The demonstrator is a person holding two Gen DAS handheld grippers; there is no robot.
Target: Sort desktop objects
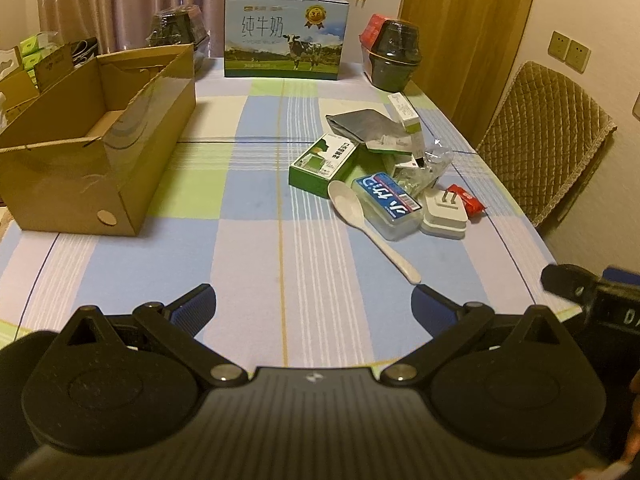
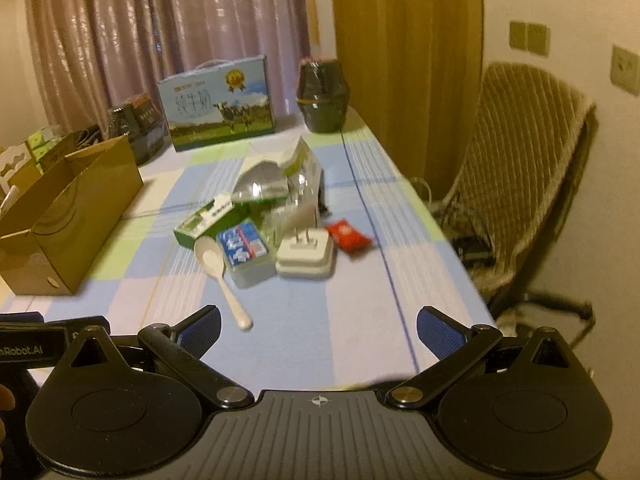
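A heap of small items lies on the right half of the checked tablecloth: a white spoon (image 1: 362,216) (image 2: 218,268), a clear case with a blue label (image 1: 386,204) (image 2: 244,252), a white plug adapter (image 1: 444,214) (image 2: 306,256), a red sachet (image 1: 466,198) (image 2: 348,236), a green carton (image 1: 322,162) (image 2: 202,220), a grey pouch (image 1: 366,124) and crumpled clear wrap (image 1: 430,164). An open cardboard box (image 1: 96,148) (image 2: 68,220) stands at the left. My left gripper (image 1: 314,304) and right gripper (image 2: 318,328) hover open and empty over the near table edge.
At the back stand a milk carton case (image 1: 286,38) (image 2: 220,104) and two dark wrapped pots (image 1: 396,56) (image 1: 178,28). A padded chair (image 1: 544,140) (image 2: 524,176) sits off the table's right edge. The right gripper's body (image 1: 592,296) shows beside my left one.
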